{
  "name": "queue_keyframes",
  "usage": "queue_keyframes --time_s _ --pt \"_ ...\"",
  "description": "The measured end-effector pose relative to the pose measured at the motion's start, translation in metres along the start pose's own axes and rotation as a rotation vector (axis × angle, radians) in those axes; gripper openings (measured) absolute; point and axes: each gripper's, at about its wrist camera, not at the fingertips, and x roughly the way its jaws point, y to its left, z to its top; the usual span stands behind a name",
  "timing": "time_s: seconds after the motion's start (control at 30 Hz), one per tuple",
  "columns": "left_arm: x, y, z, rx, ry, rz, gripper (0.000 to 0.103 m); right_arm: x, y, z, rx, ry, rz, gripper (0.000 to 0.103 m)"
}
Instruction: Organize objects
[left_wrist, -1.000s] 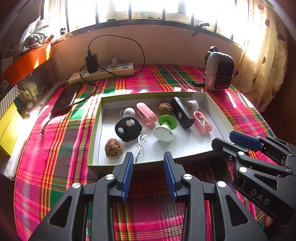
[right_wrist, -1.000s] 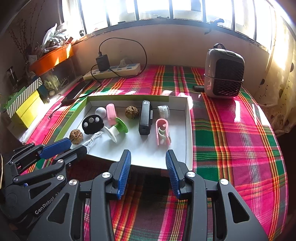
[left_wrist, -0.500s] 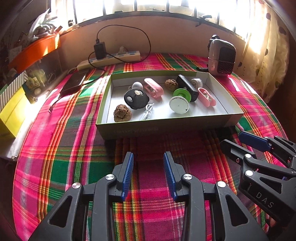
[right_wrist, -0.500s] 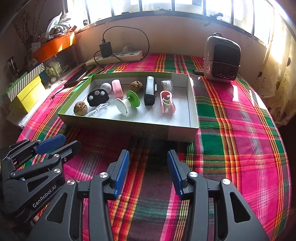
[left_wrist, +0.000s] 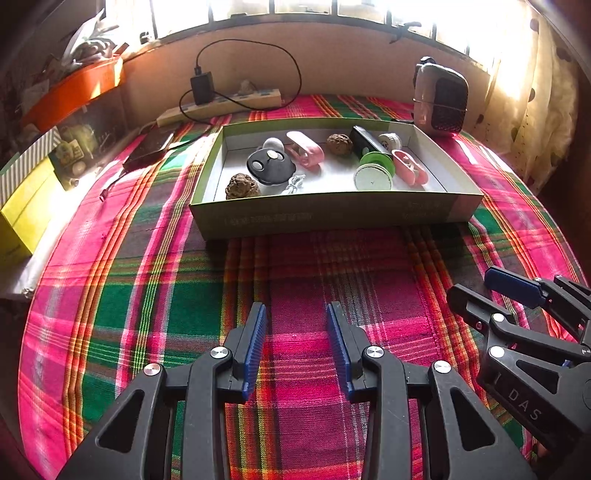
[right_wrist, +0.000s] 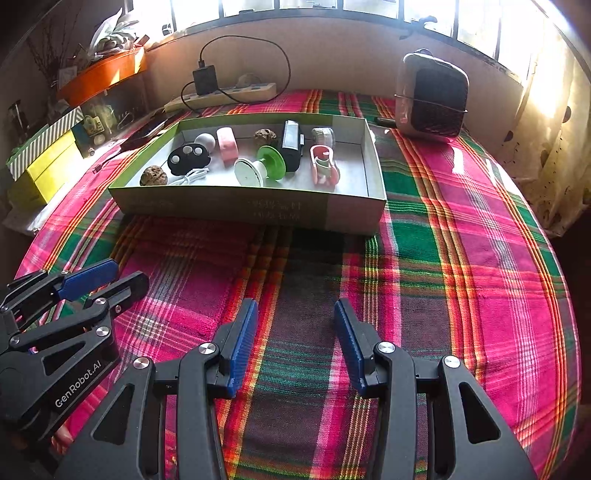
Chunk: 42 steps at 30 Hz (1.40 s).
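- Cardboard tray of small objects lies ahead of both hand-held grippers, long axis crosswise.
- Left hand-held gripper and right hand-held gripper: jaws apart, empty, about equally near.

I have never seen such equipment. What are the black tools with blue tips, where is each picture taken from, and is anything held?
They are two hand-held grippers; a person carries one in each hand. Each picture comes from a camera on one gripper, looking along its fingers. The left gripper and right gripper are both open and hold nothing, hovering over a plaid cloth. Ahead lies a shallow box with small things: a black case, a green-and-white spool, a walnut. A small heater stands behind.
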Motion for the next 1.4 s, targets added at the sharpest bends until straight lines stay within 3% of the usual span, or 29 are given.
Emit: queue_keyframes --time_s 0.23,1.4 --pt "-0.0012 -0.0011 -0.0032 -0.021 -0.017 0.018 0.032 -0.0014 -0.0048 -0.0043 0.018 -0.004 -0.030 0.059" --pt "-0.0013 -0.0007 -0.0032 -0.025 -0.017 0.017 0.032 -0.0005 -0.0057 -0.0032 0.017 -0.004 -0.034 0.060"
